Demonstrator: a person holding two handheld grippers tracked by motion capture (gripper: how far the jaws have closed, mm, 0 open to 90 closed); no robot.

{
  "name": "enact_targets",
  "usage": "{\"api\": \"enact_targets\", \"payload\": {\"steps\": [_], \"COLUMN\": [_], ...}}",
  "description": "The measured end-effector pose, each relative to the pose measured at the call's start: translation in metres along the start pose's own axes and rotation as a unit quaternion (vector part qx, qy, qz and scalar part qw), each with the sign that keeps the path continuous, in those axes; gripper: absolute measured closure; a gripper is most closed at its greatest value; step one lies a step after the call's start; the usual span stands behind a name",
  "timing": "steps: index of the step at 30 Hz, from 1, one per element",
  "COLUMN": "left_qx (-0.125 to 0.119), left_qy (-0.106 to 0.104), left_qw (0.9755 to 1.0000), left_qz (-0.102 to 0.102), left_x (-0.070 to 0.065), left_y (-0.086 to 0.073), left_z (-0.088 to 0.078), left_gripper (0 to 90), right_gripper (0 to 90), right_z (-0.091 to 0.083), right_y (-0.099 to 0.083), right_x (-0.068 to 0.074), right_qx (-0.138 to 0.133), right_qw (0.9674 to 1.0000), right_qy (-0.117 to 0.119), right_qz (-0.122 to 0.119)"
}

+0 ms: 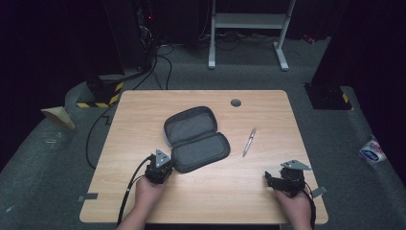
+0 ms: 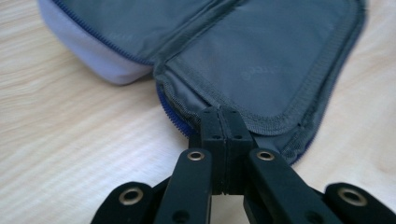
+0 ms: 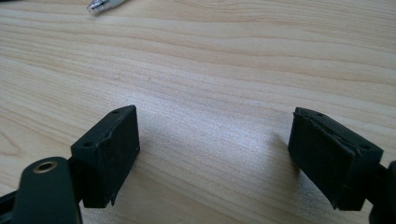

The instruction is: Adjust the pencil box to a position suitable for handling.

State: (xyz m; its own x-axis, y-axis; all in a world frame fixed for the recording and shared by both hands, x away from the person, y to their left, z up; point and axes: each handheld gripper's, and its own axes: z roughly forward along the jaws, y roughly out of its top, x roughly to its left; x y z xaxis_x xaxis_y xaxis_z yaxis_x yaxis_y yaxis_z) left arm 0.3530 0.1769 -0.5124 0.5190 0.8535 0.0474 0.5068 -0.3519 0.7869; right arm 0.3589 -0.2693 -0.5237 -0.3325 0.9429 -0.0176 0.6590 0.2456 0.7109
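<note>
The pen point(image 3: 105, 4) is cut off by the top edge, leaving its blurred silver tip.

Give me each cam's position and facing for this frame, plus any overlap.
High view: above the person's side, facing forward and down on the light wooden table; both hands, left gripper, right gripper.
Left gripper view: along closed fingers pinching the open grey zippered fabric case.
Right gripper view: low over the table between spread fingers; silver pen tip at top.
Shared: case and pen appear in the high view too.
</note>
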Motion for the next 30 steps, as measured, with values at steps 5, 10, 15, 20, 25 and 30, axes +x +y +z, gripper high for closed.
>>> {"api": "enact_targets", "payload": {"steps": [5,10,15,20,25,30], "left_qx": [-0.005,-0.014,-0.014,-0.019,-0.039,-0.057], "left_qy": [-0.025,-0.048,-0.062,-0.061,-0.062,-0.042], "left_qw": [0.9996,0.9985,0.9974,0.9974,0.9973,0.9973], "left_qz": [0.011,0.021,0.034,0.034,0.013,-0.021], "left_x": [-0.015,-0.029,-0.042,-0.044,-0.033,-0.013], "left_y": [-0.004,-0.003,-0.003,-0.002,0.0,0.007], "left_z": [-0.006,-0.013,-0.015,-0.016,-0.022,-0.026], "left_gripper": [89.6,89.6,89.7,88.7,85.2,72.9], "right_gripper": [15.9,15.9,15.9,16.2,16.3,16.3], "right_z": [0.0,0.0,0.0,0.0,0.0,0.0], "right_y": [0.0,0.0,0.0,0.0,0.0,0.0], "right_x": [0.0,0.0,0.0,0.0,0.0,0.0], "right_qx": [0.0,0.0,0.0,0.0,-0.001,-0.001], "right_qw": [1.0,1.0,1.0,1.0,1.0,1.0], "right_qy": [0.0,0.0,0.0,0.0,0.001,0.001], "right_qz": [0.0,0.0,0.0,-0.001,-0.001,-0.001]}}
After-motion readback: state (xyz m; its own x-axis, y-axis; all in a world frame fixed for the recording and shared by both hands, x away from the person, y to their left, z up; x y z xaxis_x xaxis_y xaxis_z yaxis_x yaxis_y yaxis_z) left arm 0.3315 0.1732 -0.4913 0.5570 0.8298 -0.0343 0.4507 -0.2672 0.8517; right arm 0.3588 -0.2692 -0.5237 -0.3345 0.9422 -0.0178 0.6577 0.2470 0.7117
